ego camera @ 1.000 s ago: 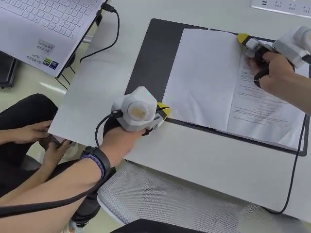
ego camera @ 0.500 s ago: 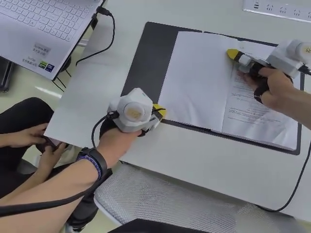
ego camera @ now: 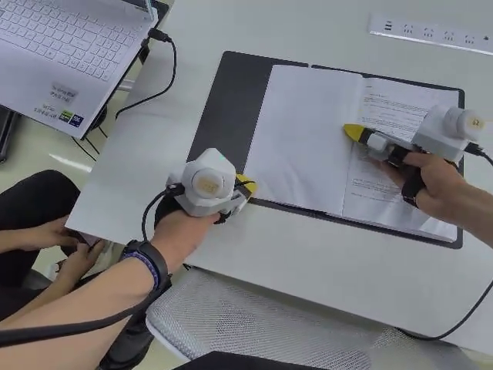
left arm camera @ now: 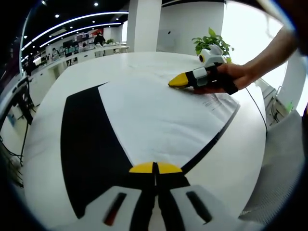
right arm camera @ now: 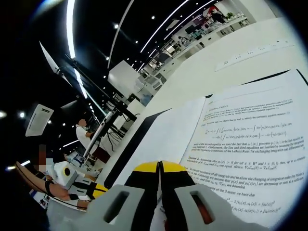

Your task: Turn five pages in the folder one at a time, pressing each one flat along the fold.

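A black folder (ego camera: 231,100) lies open on the white table, with a blank turned page (ego camera: 304,131) on its left half and a printed page (ego camera: 400,108) on the right. My right gripper (ego camera: 353,131) is shut, its yellow tips resting on the paper at the fold, about halfway down the page. My left gripper (ego camera: 246,186) is shut and sits at the folder's near left edge, by the blank page's lower corner. In the left gripper view the blank page (left arm camera: 159,115) spreads ahead and the right gripper (left arm camera: 177,82) lies on it. The printed page (right arm camera: 250,144) shows in the right gripper view.
An open white laptop (ego camera: 62,46) sits at the far left with a black cable (ego camera: 166,69) running toward the table edge. A white power strip (ego camera: 431,32) lies at the far right. A seated person's hands (ego camera: 46,231) show at lower left.
My right gripper has slid down along the fold, from the page's top toward its middle. The left gripper has stayed at the folder's near edge. The head camera has shifted.
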A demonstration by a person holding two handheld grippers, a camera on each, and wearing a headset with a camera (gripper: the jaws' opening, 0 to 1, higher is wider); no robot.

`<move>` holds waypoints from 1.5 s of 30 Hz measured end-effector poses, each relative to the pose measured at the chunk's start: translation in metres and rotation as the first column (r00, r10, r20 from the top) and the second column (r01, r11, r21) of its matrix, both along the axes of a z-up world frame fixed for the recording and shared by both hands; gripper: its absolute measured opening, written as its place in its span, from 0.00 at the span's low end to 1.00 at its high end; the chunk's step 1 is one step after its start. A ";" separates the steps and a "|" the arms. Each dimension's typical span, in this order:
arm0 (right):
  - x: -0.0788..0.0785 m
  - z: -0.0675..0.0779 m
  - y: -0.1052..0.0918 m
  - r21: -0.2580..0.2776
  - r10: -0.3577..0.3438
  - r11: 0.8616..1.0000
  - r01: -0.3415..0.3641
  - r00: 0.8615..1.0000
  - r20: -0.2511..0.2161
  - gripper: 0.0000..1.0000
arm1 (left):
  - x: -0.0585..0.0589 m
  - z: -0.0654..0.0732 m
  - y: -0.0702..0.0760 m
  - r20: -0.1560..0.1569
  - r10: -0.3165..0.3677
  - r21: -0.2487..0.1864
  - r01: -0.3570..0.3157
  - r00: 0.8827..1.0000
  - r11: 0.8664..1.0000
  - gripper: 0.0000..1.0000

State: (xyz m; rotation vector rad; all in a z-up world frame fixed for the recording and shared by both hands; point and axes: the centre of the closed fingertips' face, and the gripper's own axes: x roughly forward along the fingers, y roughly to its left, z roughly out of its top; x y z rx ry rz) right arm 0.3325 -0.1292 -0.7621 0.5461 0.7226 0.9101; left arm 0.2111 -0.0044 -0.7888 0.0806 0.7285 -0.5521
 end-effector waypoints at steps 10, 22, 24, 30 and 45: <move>-0.060 0.002 0.004 -0.045 0.126 0.991 -0.127 0.992 -0.013 0.00 | -0.001 0.000 0.000 -0.004 0.008 -0.004 -0.008 1.000 1.000 0.00; -0.094 0.000 0.002 -0.056 0.184 0.981 -0.186 0.982 -0.031 0.00 | 0.000 -0.001 -0.001 -0.004 -0.002 0.000 0.002 1.000 1.000 0.00; -0.101 0.000 0.002 -0.055 0.192 0.980 -0.194 0.981 -0.037 0.00 | 0.000 -0.001 -0.001 -0.004 -0.002 -0.001 0.002 1.000 1.000 0.00; -0.122 -0.001 0.001 -0.061 0.239 0.969 -0.241 0.970 -0.046 0.00 | 0.000 -0.001 -0.001 -0.005 -0.001 0.001 0.001 1.000 1.000 0.00; -0.147 -0.004 -0.002 -0.078 0.271 0.958 -0.276 0.960 -0.071 0.00 | -0.001 -0.001 -0.001 -0.011 -0.005 0.015 0.005 1.000 1.000 0.00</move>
